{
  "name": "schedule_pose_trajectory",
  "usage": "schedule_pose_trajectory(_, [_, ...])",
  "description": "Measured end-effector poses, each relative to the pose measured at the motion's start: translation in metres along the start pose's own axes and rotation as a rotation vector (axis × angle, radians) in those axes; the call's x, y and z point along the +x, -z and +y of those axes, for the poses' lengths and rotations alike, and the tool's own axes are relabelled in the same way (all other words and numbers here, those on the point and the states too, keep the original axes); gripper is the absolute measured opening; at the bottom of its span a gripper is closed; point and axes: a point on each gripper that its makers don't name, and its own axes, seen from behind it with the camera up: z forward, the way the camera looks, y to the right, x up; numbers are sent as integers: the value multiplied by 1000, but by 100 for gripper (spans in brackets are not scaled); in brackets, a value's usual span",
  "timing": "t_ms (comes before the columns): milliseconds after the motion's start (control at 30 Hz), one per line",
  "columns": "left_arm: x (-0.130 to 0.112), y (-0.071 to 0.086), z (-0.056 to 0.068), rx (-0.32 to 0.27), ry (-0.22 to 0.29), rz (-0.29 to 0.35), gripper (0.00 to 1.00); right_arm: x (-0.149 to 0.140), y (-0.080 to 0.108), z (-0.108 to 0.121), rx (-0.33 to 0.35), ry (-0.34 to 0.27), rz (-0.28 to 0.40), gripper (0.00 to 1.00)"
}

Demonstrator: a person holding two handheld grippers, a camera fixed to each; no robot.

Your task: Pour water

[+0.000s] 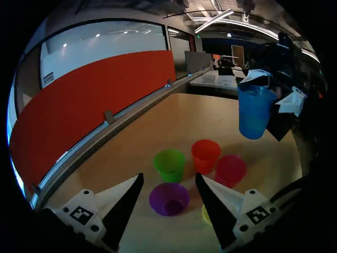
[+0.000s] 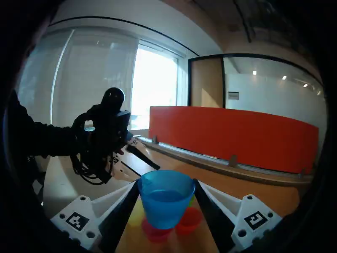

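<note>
R gripper [image 2: 165, 182] pinches blue cup [image 2: 165, 204], water inside, held above coloured cups [image 1: 169, 164] on counter [image 1: 189, 114]; L gripper [image 1: 169, 176] spread, empty; step: pre-pour; next: align w/ one cup, tilt slowly.

The setting is an open-plan office. A long wooden surface [image 1: 189, 114] carries an orange divider panel [image 1: 92, 101] fixed along its edge. Glass partition walls [image 1: 105, 46] stand behind the panel. Linear ceiling lights [image 1: 215, 19] run overhead. Further desks [image 1: 210, 80] occupy the background, and a large window [image 2: 153, 92] admits daylight.
</note>
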Motion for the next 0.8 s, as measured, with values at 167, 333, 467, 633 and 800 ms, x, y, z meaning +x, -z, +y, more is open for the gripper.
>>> schedule_pose_trajectory(167, [-1,-20,6,-46,-33,-47,91,-6,3,4,0,-7,-5,93])
schedule_pose_trajectory(333, [-4,-39,7,-72,-58,-93,91,-12,4,7,1,-10,-10,93])
schedule_pose_trajectory(467, [-8,-52,8,-86,-69,-128,91,-16,5,11,3,-14,-12,93])
schedule_pose_trajectory(633, [-12,-67,5,-92,-76,-164,91,-20,5,16,4,-19,-11,93])
schedule_pose_trajectory(800, [-18,-79,1,-91,-83,-200,91,-22,6,19,5,-21,-11,93])
